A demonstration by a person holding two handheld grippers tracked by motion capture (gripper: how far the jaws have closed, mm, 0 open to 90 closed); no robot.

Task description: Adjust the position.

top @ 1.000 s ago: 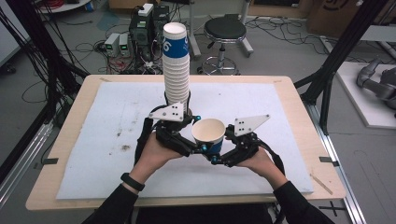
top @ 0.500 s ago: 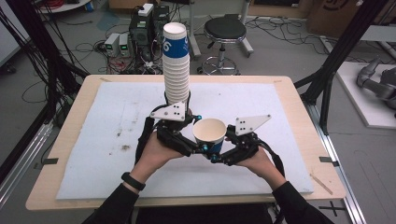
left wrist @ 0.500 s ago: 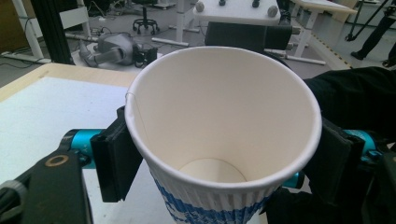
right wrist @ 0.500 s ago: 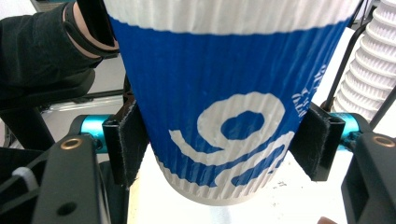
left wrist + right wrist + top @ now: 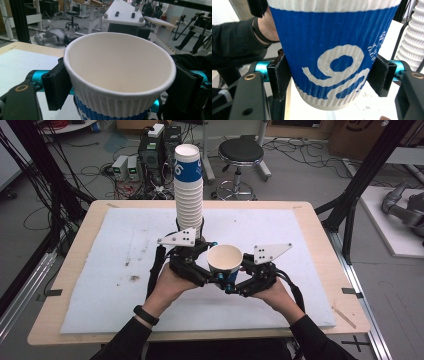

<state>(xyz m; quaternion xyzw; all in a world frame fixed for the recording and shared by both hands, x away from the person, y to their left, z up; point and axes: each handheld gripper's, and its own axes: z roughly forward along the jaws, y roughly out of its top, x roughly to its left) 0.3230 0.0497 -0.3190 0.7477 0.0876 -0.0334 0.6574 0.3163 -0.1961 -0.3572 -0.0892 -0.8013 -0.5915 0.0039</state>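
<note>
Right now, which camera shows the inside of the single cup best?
The left gripper view: it looks down into the cup, showing its bare white inside. The high view shows the cup's mouth small and far off; the right gripper view shows its blue ribbed outside.

Cup (image 5: 224, 262) between both grippers, cup stack (image 5: 189, 190) behind, apparently on table (image 5: 310, 227)

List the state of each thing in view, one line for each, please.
Single paper cup: upright, empty, lifted between both grippers.
Cup stack: upright on the table, nested.
Right gripper: shut on the single cup's lower wall.
Left gripper: jaws just been opening, cup between them, pads beside its rim.
Stool: standing on the floor.
</note>
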